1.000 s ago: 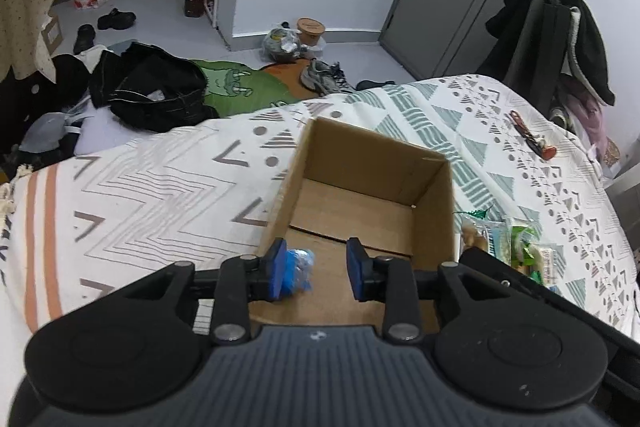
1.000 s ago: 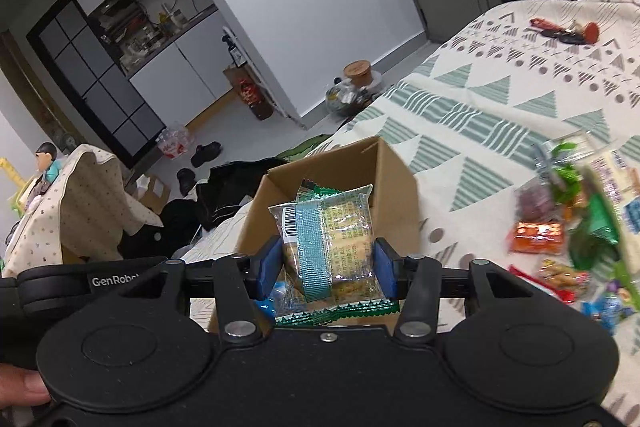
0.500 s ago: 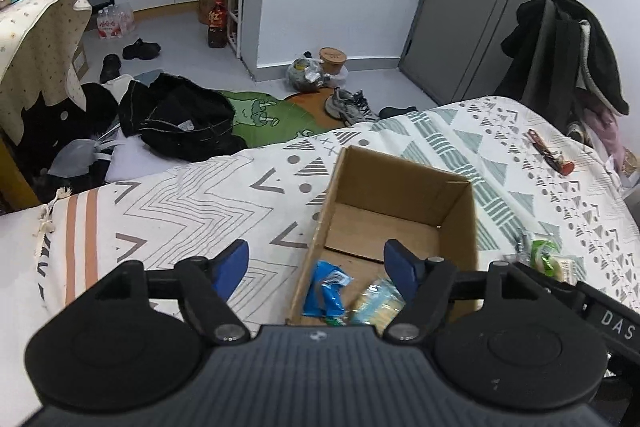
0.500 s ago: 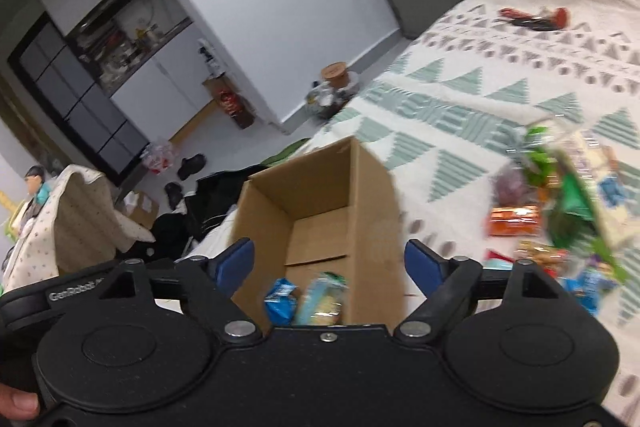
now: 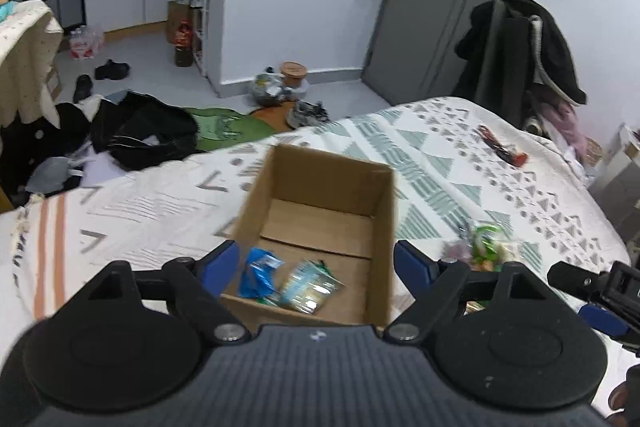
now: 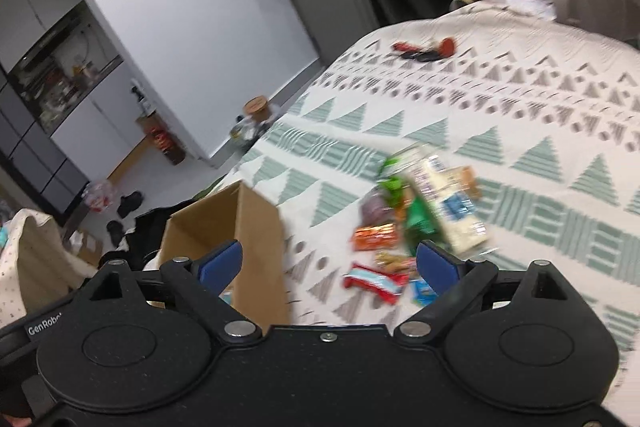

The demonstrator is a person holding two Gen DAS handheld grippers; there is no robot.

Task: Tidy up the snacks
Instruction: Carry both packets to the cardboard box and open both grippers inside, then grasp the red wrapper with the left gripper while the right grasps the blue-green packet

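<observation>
One box stands on the bed with two snack packets inside; more snacks lie at its right. Both the left hand-held gripper and the right hand-held gripper are wide apart, holding nothing.

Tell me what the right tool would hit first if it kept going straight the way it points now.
Probably the loose snacks on the bedspread. The open right tool aims at that pile, with the box off to its left. Depth is blurry, so this is a guess.
</observation>
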